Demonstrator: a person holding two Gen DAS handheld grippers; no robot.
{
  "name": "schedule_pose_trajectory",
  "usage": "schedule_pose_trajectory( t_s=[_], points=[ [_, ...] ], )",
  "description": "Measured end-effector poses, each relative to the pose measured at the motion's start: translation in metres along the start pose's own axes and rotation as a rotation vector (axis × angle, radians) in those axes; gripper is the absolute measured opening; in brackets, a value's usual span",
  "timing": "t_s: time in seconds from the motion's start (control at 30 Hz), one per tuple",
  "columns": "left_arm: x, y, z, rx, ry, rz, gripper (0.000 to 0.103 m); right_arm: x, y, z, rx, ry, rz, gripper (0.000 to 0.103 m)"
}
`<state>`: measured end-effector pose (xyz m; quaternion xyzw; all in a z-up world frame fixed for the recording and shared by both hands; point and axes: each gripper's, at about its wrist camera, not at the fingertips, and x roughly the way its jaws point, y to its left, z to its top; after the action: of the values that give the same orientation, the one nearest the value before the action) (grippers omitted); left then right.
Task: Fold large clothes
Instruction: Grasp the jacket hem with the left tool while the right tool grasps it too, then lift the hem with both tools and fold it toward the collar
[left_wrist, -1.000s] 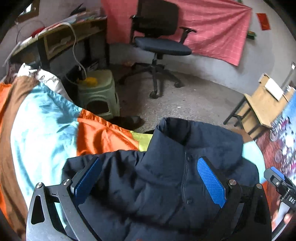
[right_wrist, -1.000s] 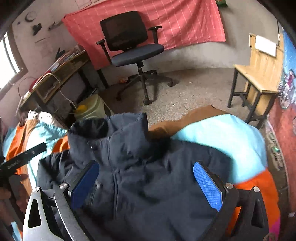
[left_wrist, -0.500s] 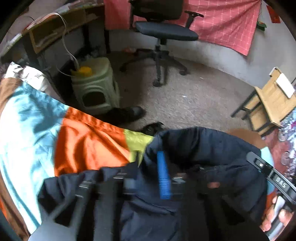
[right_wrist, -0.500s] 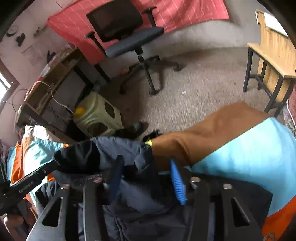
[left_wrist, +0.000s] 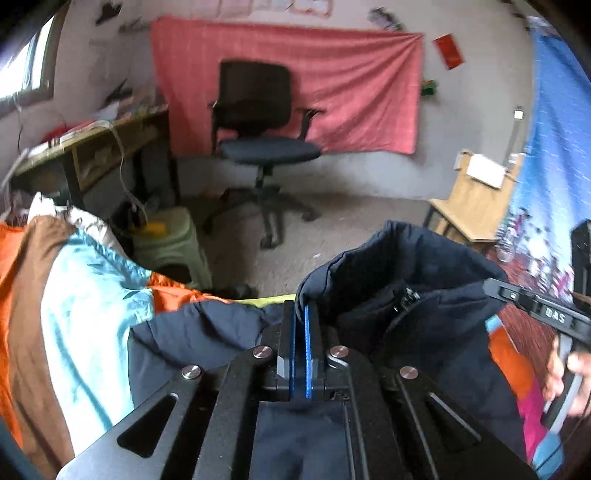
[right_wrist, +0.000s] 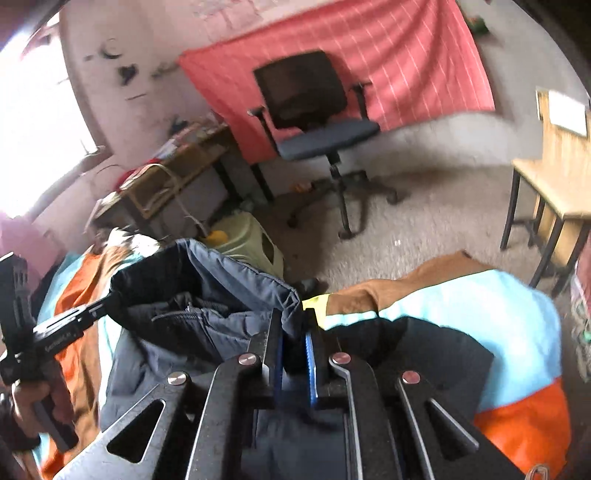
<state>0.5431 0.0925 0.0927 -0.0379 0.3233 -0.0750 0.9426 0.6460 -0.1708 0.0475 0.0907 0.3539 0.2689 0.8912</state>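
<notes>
A dark navy padded jacket (left_wrist: 424, 317) lies on a bed with an orange, light-blue and brown cover (left_wrist: 85, 295). My left gripper (left_wrist: 301, 310) is shut on the left side of the jacket's collar and holds it raised. My right gripper (right_wrist: 293, 321) is shut on the other side of the collar (right_wrist: 229, 280), also raised. The collar stands open between them, with the zipper (right_wrist: 184, 314) showing inside. Each gripper also shows at the edge of the other's view: the right one (left_wrist: 535, 314) and the left one (right_wrist: 66, 328).
Beyond the bed's edge is a grey floor with a black office chair (left_wrist: 262, 147), a green plastic stool (left_wrist: 170, 243), a cluttered desk (left_wrist: 92, 147) on the left and a wooden chair (left_wrist: 469, 199) on the right. A red cloth (left_wrist: 295, 81) hangs on the far wall.
Both grippers were open over the flat jacket, then closed on its collar. They have now lifted the collar up off the bed.
</notes>
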Motion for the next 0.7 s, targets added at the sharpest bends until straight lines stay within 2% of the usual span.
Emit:
schedule_pose_trajectory(
  t_s=[0.2,0.33,0.5,0.6,0.7],
  points=[
    [-0.047,-0.026,-0.056,0.029,-0.015,-0.076,0.002,-0.056,0.025,-0.060,-0.064,-0.030,-0.033,0.009],
    [-0.053,-0.035,-0.086,0.004,0.013,-0.104,0.002,-0.069,0.026,-0.099,-0.043,-0.008,-0.064,0.009],
    [-0.037,-0.038,-0.116,-0.034,0.064,-0.082,0.002,-0.061,0.021,-0.134,-0.014,0.044,-0.100,0.009],
    [-0.018,-0.032,-0.126,-0.066,0.119,-0.067,0.002,-0.045,0.028,-0.149,-0.080,0.080,-0.139,0.009],
    [0.000,-0.031,-0.128,-0.053,0.144,-0.054,0.002,-0.026,0.028,-0.161,-0.119,0.105,-0.169,0.009]
  ],
)
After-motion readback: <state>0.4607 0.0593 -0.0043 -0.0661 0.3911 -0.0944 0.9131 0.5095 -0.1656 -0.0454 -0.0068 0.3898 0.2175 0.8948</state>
